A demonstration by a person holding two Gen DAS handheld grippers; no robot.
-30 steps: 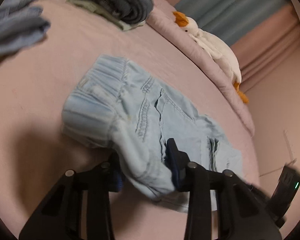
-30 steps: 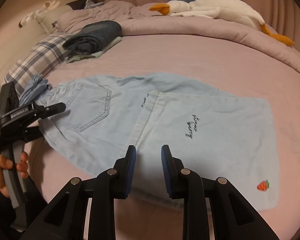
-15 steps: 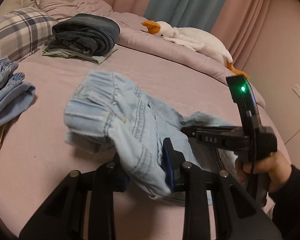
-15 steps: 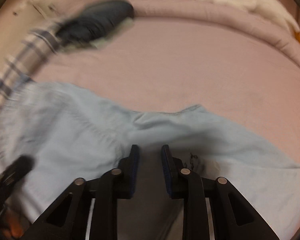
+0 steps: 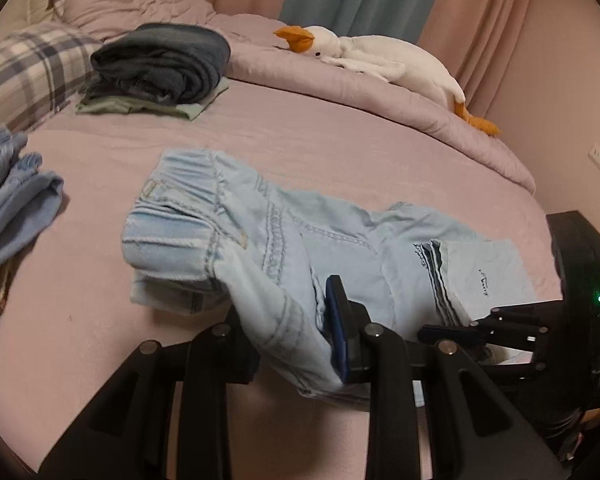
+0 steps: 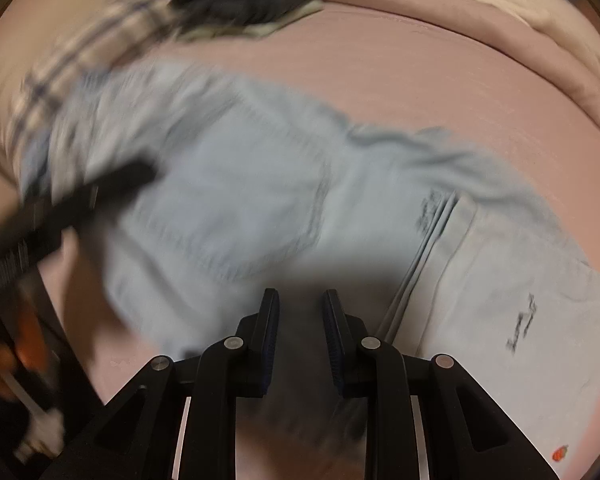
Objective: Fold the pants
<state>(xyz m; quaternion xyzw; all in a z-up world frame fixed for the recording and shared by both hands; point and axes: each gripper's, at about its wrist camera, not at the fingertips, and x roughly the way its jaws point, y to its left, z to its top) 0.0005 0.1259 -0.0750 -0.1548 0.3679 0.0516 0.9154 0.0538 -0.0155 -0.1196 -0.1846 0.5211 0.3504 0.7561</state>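
Observation:
Light blue denim pants (image 5: pixel 300 232) lie across the pink bed (image 5: pixel 340 140), with one leg folded back over the other. My left gripper (image 5: pixel 288 320) is shut on the waistband side and holds that edge a little off the sheet; its left finger is hidden behind the fabric. My right gripper (image 5: pixel 452 334) comes in low from the right, near the folded leg's hem. In the blurred right wrist view the right gripper (image 6: pixel 300 304) shows a narrow gap between its pads, just over the shadowed pants (image 6: pixel 240 200). The left gripper (image 6: pixel 120 180) appears there at the left edge.
A stack of dark folded jeans (image 5: pixel 164 64) on a green garment sits at the back. A plaid pillow (image 5: pixel 28 68) and blue garments (image 5: pixel 12 200) are on the left. A white goose plush (image 5: pixel 380 60) lies on the rolled duvet. The wall (image 5: pixel 580 120) stands close on the right.
The left gripper has rolled upright and raised the waistband edge slightly. The right gripper has swept sideways and down over the pants, closer to the left one.

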